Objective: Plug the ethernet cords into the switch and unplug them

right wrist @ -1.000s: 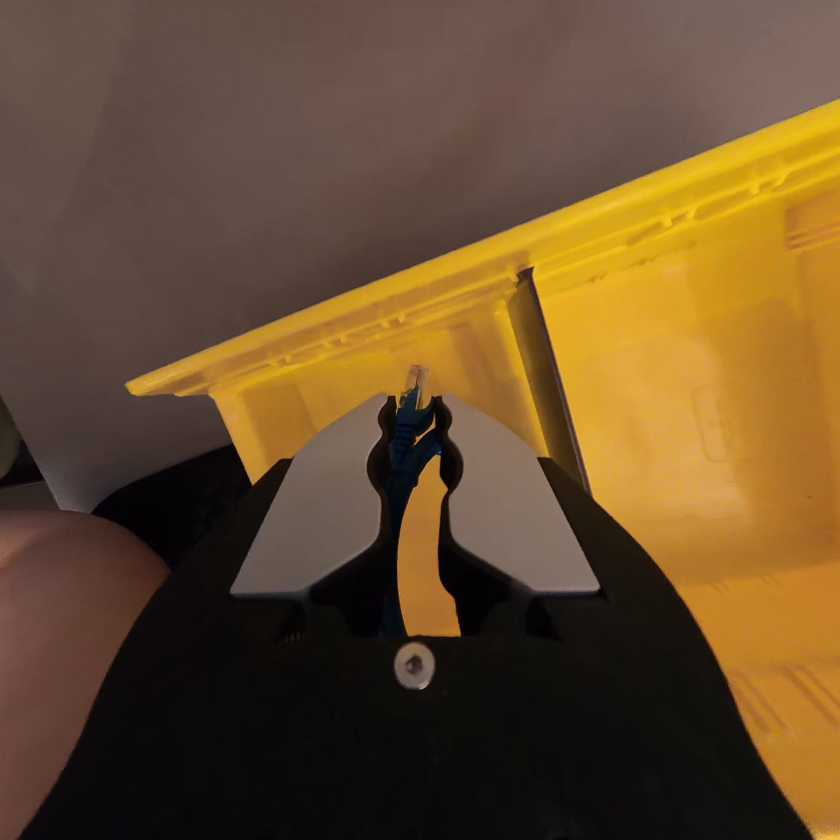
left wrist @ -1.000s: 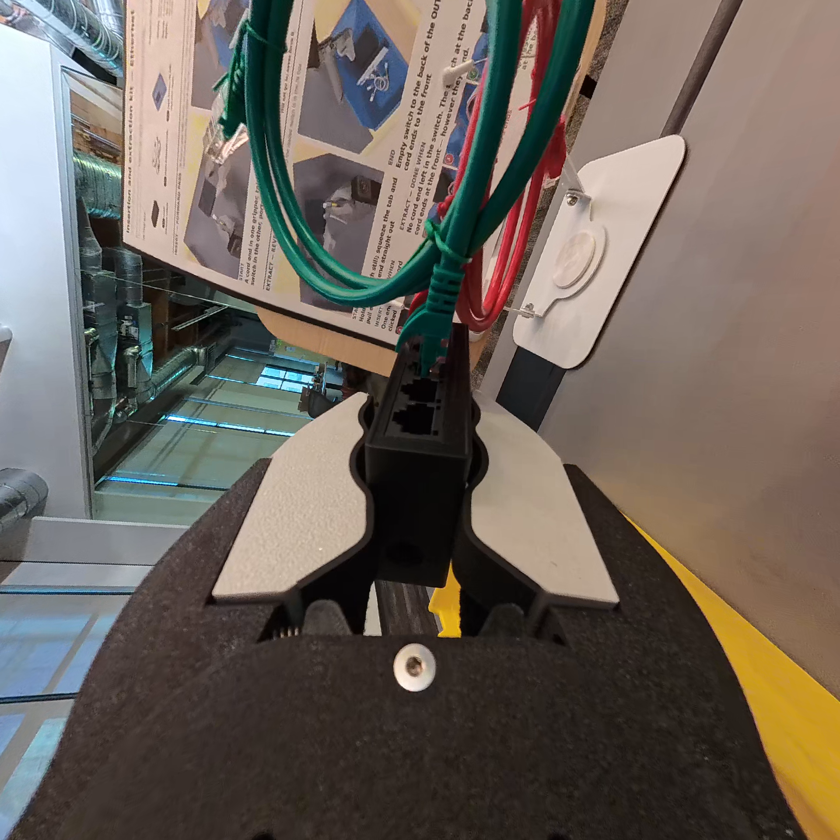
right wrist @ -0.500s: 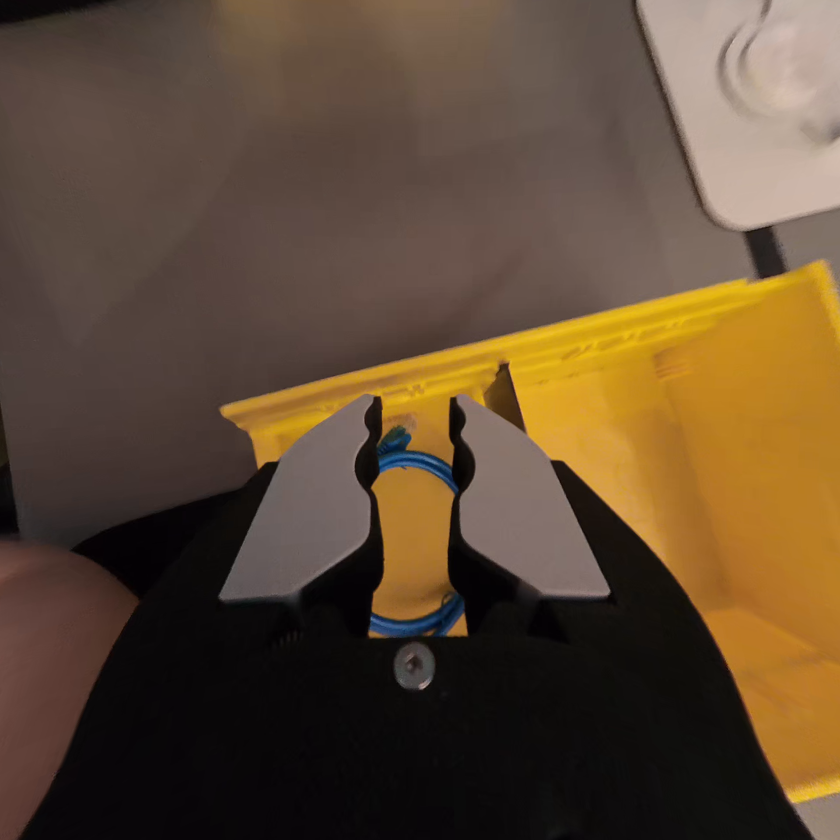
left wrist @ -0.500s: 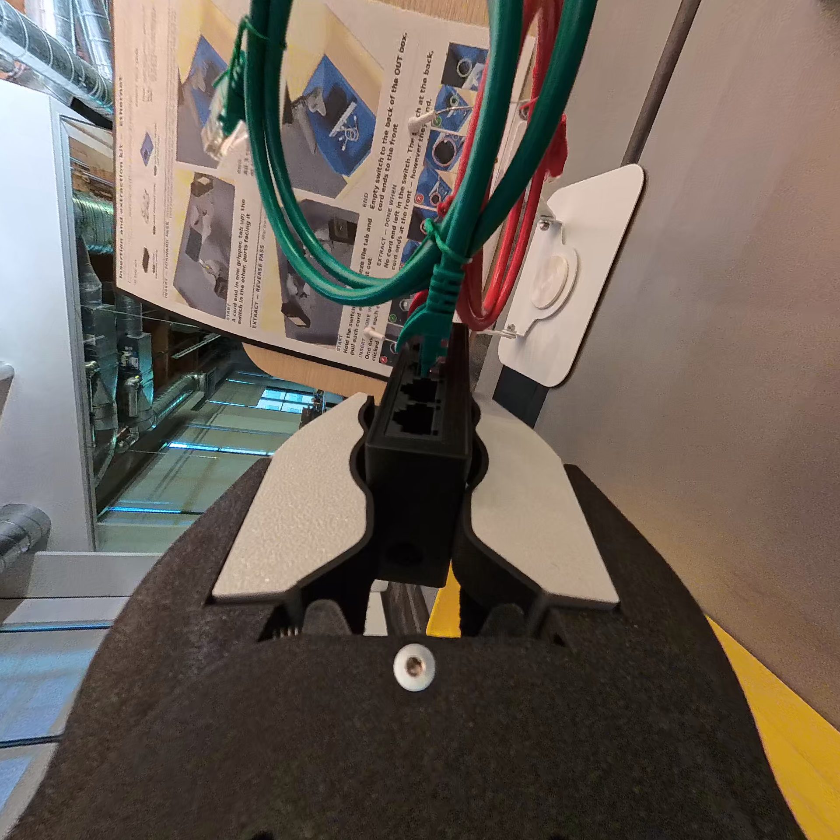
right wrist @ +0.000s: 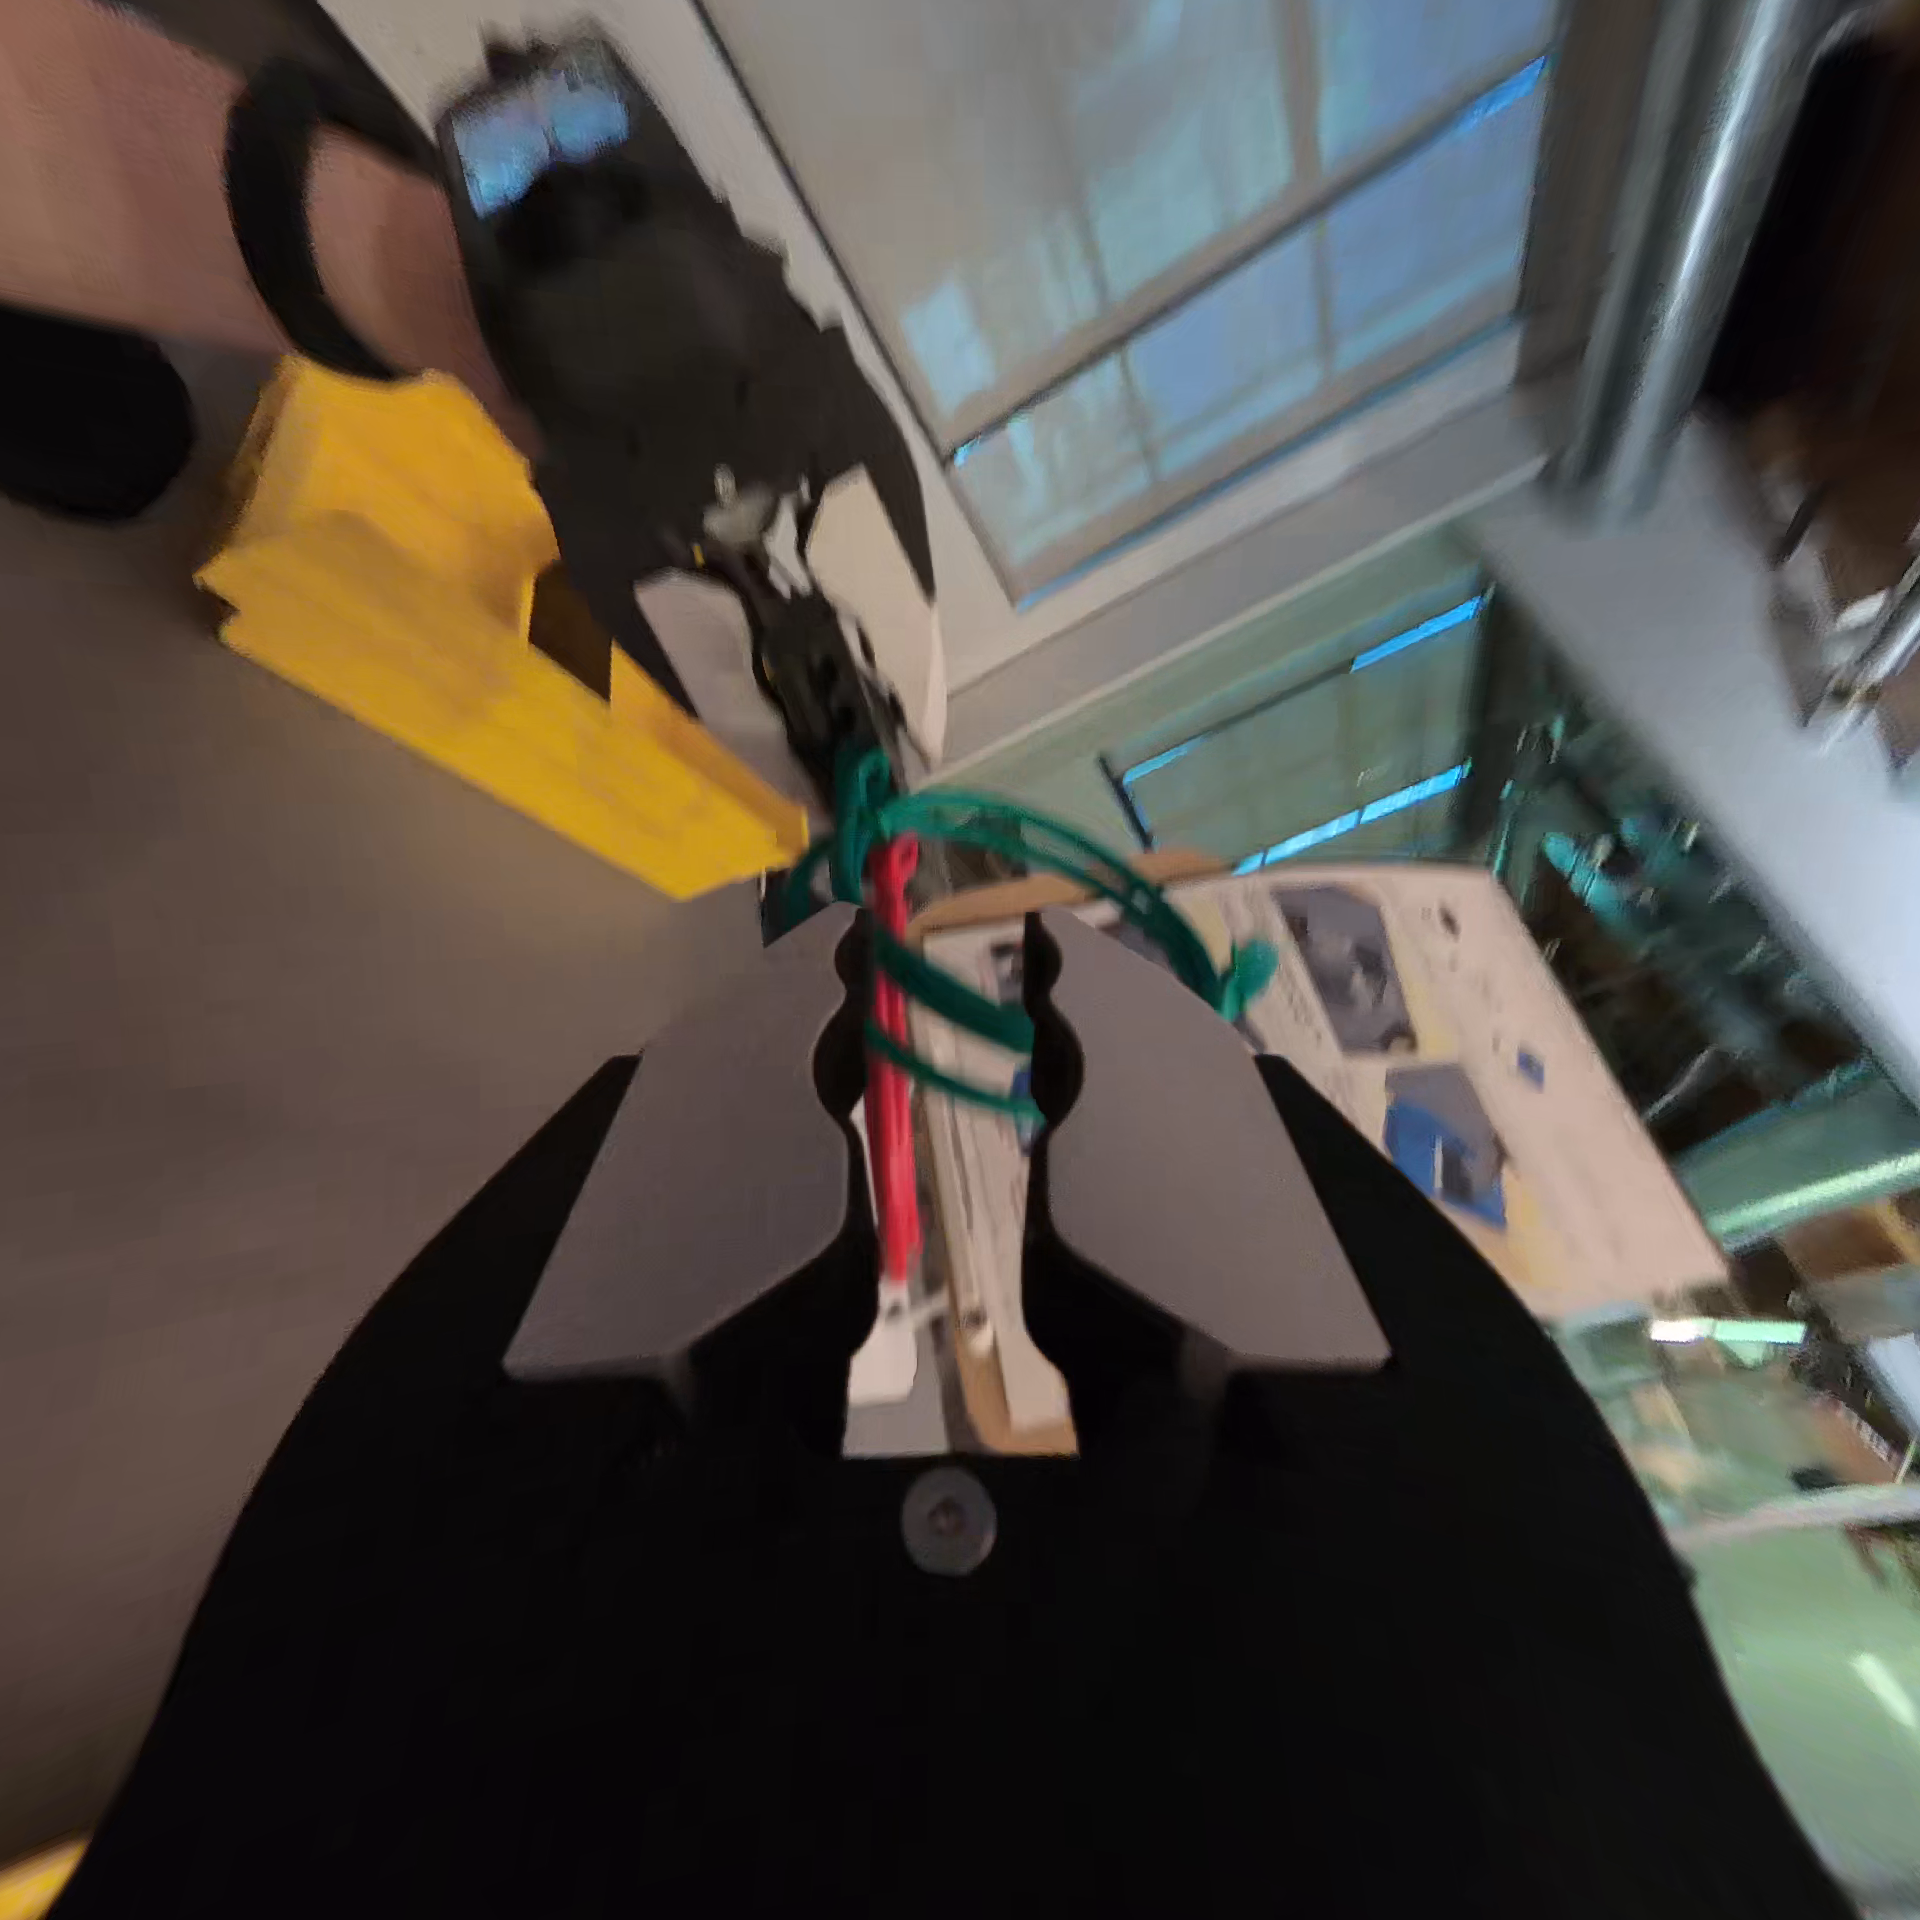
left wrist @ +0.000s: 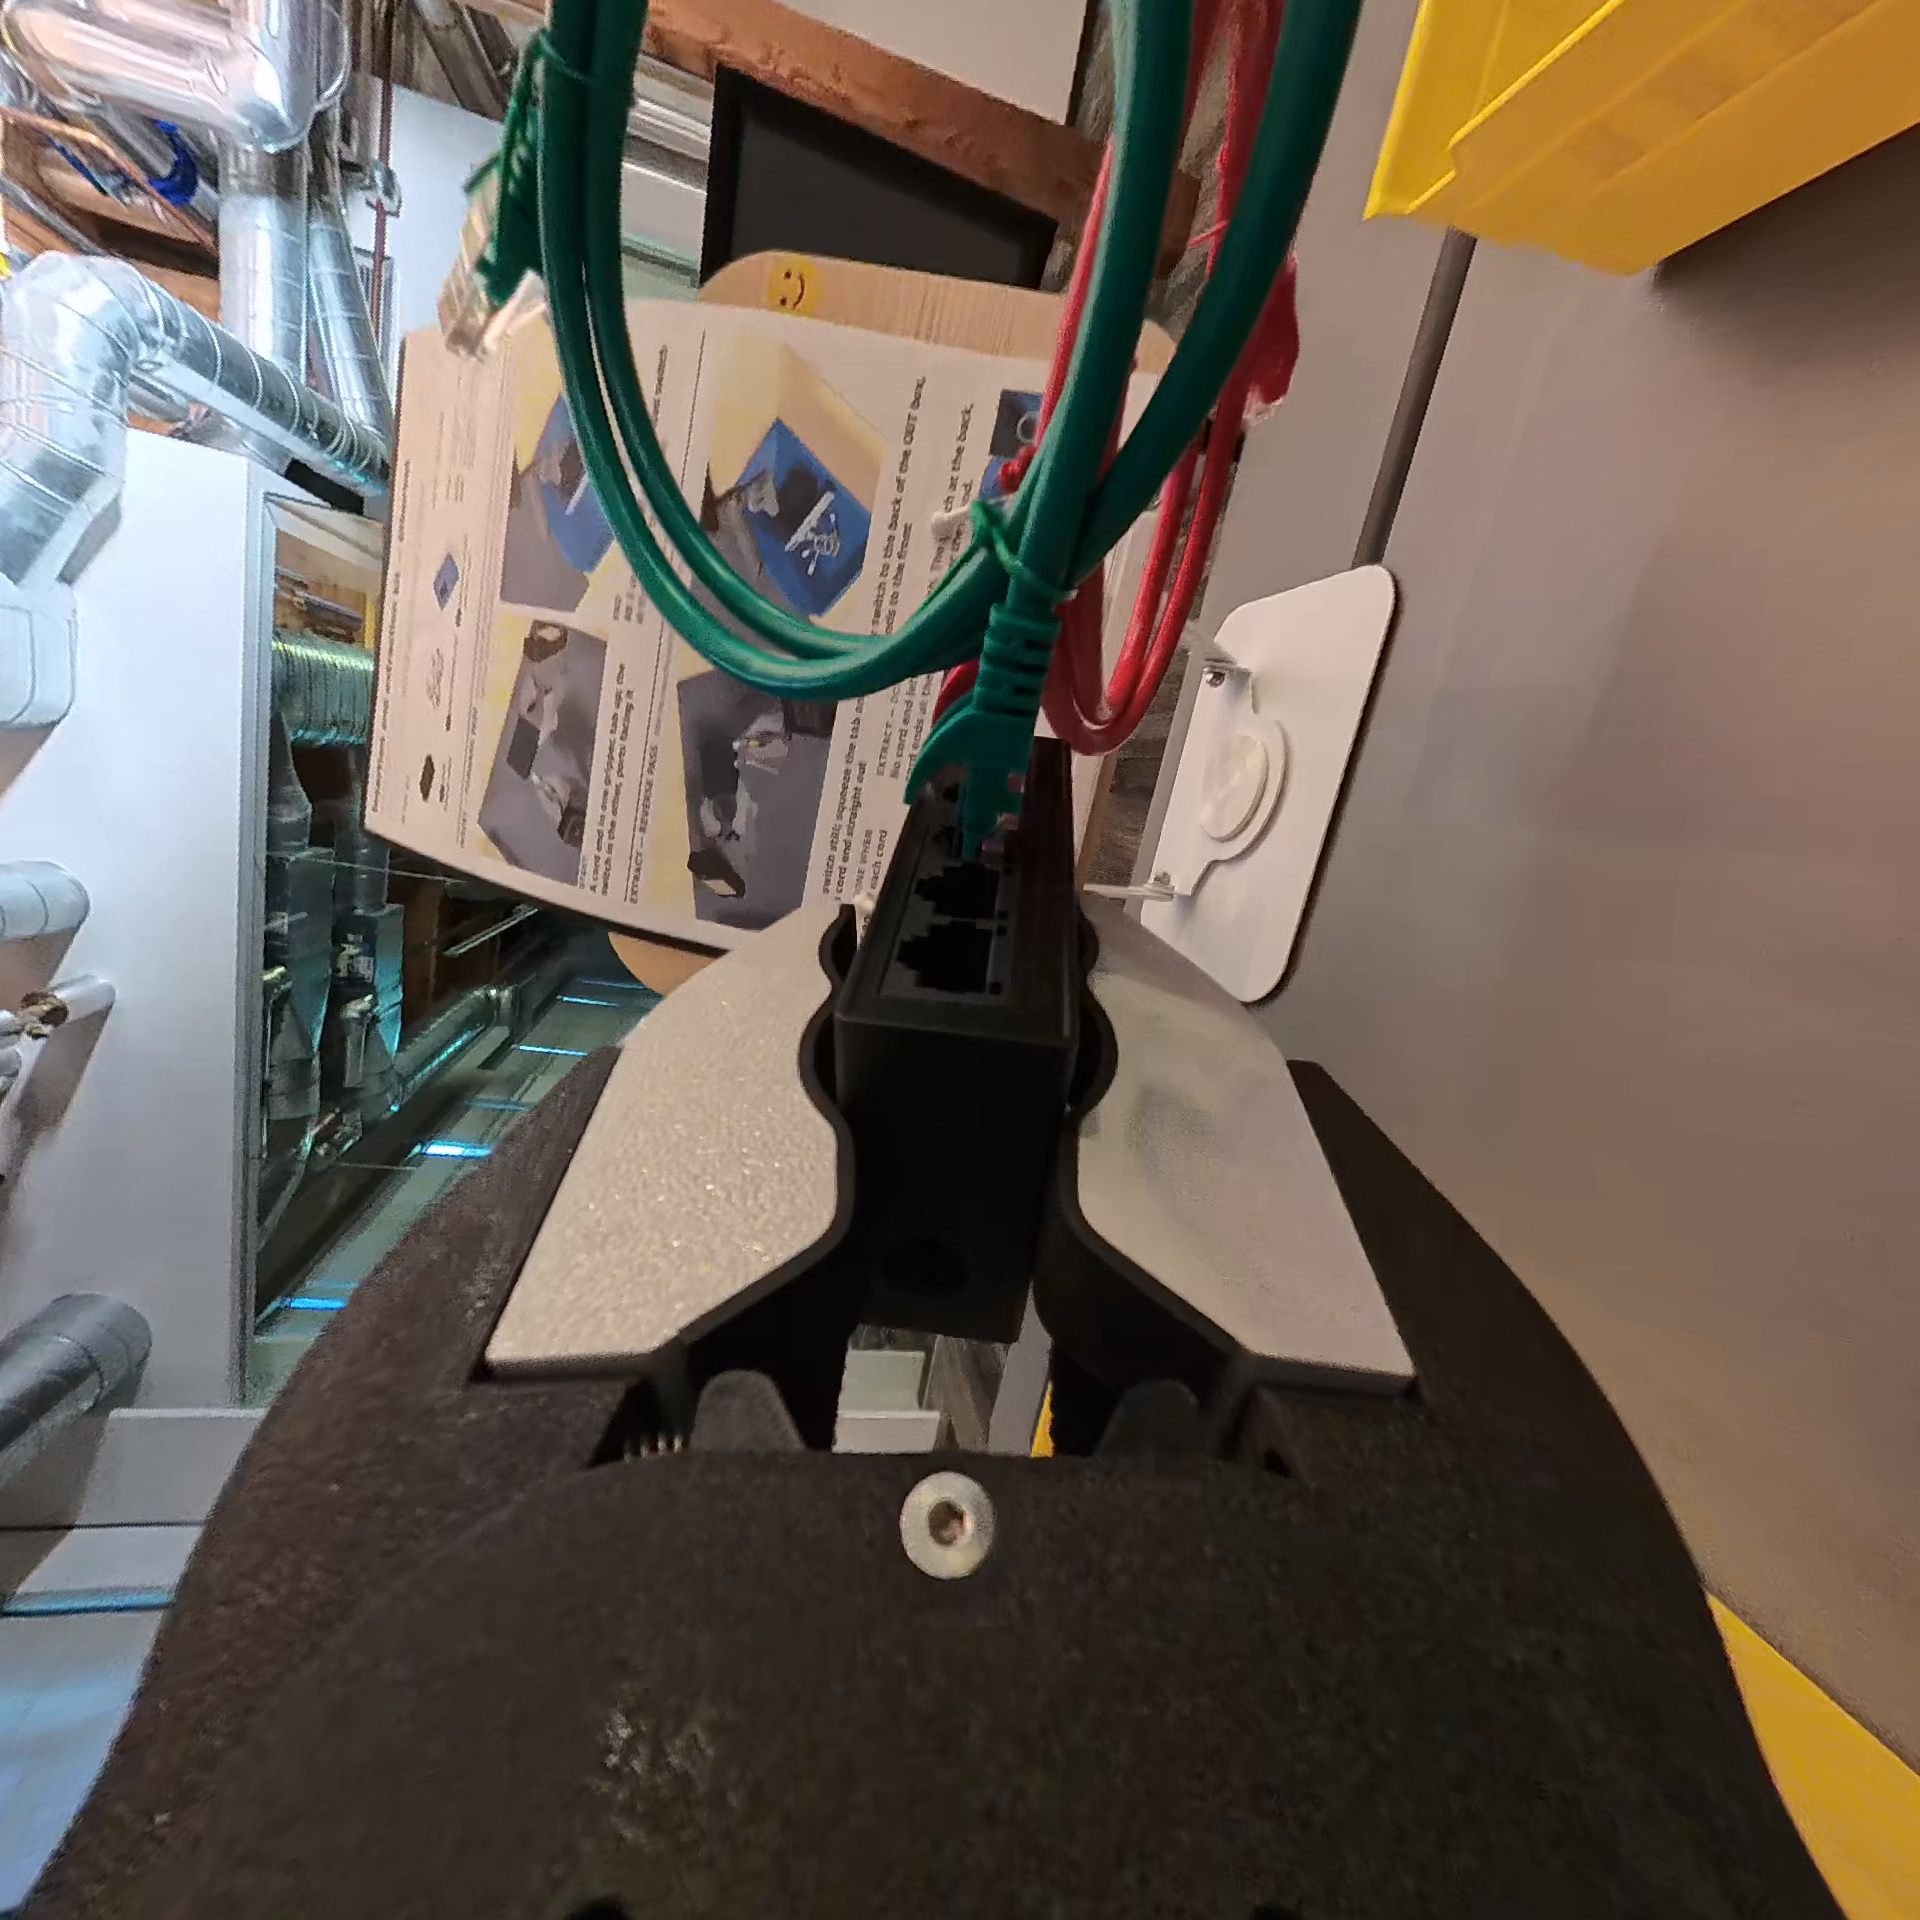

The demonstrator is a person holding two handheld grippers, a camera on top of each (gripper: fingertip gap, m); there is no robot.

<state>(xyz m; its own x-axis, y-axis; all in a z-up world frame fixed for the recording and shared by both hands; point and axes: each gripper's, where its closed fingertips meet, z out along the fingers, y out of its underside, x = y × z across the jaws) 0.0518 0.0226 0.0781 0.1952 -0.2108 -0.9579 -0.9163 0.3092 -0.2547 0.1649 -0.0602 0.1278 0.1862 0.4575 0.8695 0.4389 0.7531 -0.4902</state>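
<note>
My left gripper is shut on the black switch, its ports facing away from the camera. A green cord is plugged into a far port and loops above; its loose plug hangs at the upper left. A red cord hangs behind it, and I cannot tell where it ends. My right gripper is open and empty. Its view is blurred. Between its fingers, farther off, I see the red cord and green cord hanging from the left gripper.
A printed sheet on cardboard stands behind the cords. A white plate sits on the grey surface. A yellow bin is at the upper right and also shows in the right wrist view. A person's hand holds the left gripper. My right fingertips sit around 15 cm from my left ones.
My right gripper opened and let go of a blue cord over the yellow bin, then swung away towards the left gripper and hanging cords. My left gripper kept the switch and turned slightly.
</note>
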